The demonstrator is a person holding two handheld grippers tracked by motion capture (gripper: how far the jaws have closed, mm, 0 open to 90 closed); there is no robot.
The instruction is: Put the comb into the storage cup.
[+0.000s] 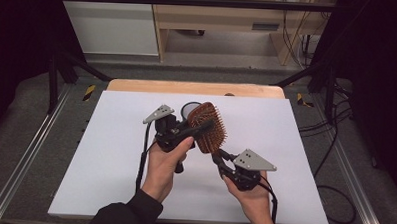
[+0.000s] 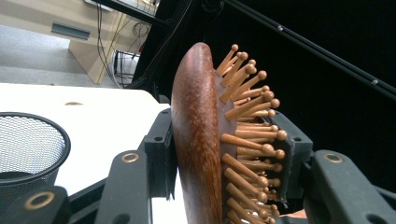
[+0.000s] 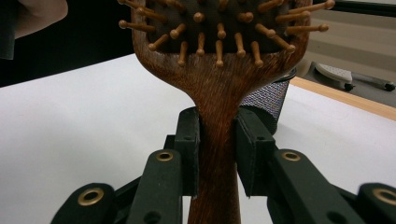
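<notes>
Even overhead light, white table (image 1: pixel 110 154) bright, near glare in left gripper view. Soft faint shadows under hands. Surroundings dark, black at side edges. Hairbrush (image 2: pixel 201 140) sharp close up; background soft. Slight wide-angle bending at edges.

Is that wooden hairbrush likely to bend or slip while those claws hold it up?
The hairbrush looks like solid wood, so probably stiff. Its handle sits clamped between the right gripper jaws, so slipping seems unlikely. Its thin pegs might snap under hard squeezing.

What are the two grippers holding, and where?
Both hold the wooden hairbrush: the left gripper clamps its bristled head, the right gripper clamps its handle.
</notes>
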